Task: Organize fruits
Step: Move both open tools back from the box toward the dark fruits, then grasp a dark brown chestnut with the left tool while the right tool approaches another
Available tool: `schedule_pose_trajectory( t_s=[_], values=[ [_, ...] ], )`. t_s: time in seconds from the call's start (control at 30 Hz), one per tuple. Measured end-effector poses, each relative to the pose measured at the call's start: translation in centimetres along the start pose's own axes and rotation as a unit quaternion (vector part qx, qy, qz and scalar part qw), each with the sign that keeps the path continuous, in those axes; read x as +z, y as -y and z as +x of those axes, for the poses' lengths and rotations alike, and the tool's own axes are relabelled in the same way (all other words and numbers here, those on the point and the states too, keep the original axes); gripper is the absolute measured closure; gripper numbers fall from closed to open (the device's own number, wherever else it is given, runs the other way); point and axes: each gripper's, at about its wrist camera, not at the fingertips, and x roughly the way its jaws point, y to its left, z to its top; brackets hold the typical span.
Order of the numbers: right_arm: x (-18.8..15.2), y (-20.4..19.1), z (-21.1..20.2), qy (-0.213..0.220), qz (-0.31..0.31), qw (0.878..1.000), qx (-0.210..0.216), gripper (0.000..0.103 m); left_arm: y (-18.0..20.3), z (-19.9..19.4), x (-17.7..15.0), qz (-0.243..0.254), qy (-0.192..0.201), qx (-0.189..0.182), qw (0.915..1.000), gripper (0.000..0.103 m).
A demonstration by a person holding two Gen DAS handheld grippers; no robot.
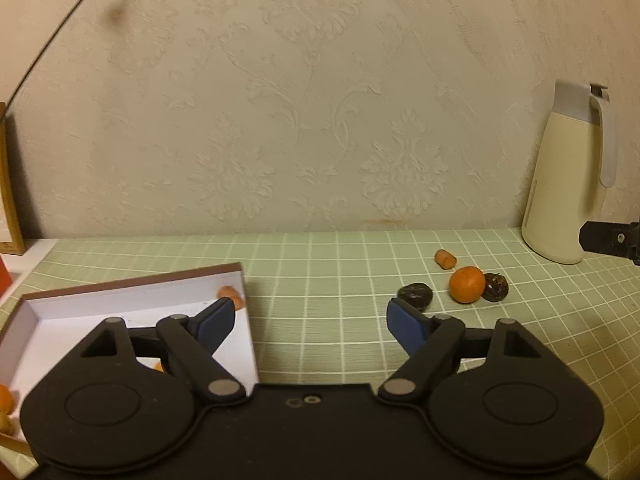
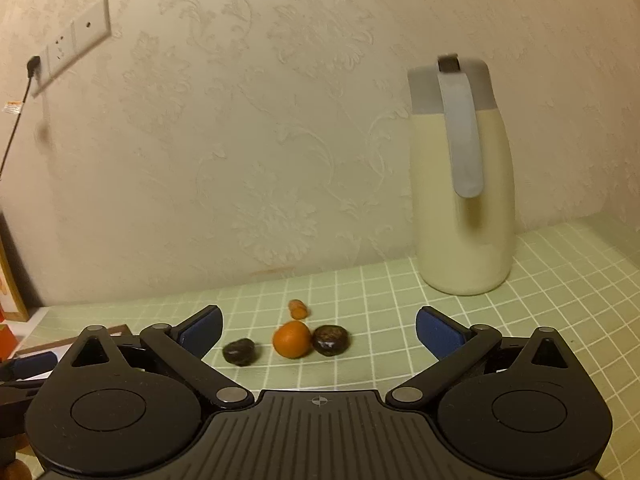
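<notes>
On the green checked cloth lie a small orange (image 1: pixel 466 284) (image 2: pixel 292 339), two dark round fruits, one left of it (image 1: pixel 415 295) (image 2: pixel 239 352) and one right of it (image 1: pixel 496 287) (image 2: pixel 330 340), and a small orange piece (image 1: pixel 445 258) (image 2: pixel 298 309) behind. A white open box (image 1: pixel 120 304) at the left holds small orange pieces (image 1: pixel 231 295). My left gripper (image 1: pixel 310 322) is open with nothing between its fingers; its right pad (image 1: pixel 406 326) is just short of the left dark fruit. My right gripper (image 2: pixel 319 330) is open, with the fruits ahead of it between its fingers.
A cream jug (image 1: pixel 568 184) (image 2: pixel 462 184) with a grey lid and handle stands against the patterned wall at the right. A wall socket (image 2: pixel 72 44) with a black cable is at the upper left. A wooden frame (image 1: pixel 10 184) leans at the far left.
</notes>
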Motion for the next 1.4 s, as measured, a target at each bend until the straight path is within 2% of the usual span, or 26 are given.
schedule_pose_trajectory(
  t_s=[0.1, 0.13, 0.2, 0.6, 1.23, 1.4],
  values=[
    [0.0, 0.2, 0.3, -0.004, -0.005, 1.000, -0.004, 0.003, 0.7, 1.1, 0.1, 0.001, -0.006, -0.006, 1.0000, 0.031],
    [0.0, 0.2, 0.4, -0.005, -0.007, 1.000, -0.005, 0.009, 0.9, 1.4, 0.1, 0.001, -0.009, -0.008, 0.9999, 0.031],
    [-0.1, 0.4, 0.9, -0.016, -0.010, 1.000, -0.005, 0.012, 1.2, 2.0, 0.2, 0.002, -0.013, -0.011, 0.9998, 0.031],
    [-0.2, 2.0, 2.7, -0.035, 0.005, 0.999, -0.017, 0.012, 4.3, 5.7, 0.0, 0.020, -0.030, -0.025, 0.9990, 0.031],
    [-0.1, 3.6, 6.4, -0.057, 0.006, 0.998, -0.035, 0.012, 7.0, 10.6, 0.0, 0.027, -0.039, -0.036, 0.9982, 0.047],
    [-0.3, 3.6, 7.4, -0.066, -0.001, 0.997, -0.035, 0.012, 7.6, 11.3, -0.1, 0.031, -0.042, -0.040, 0.9978, 0.047]
  ],
)
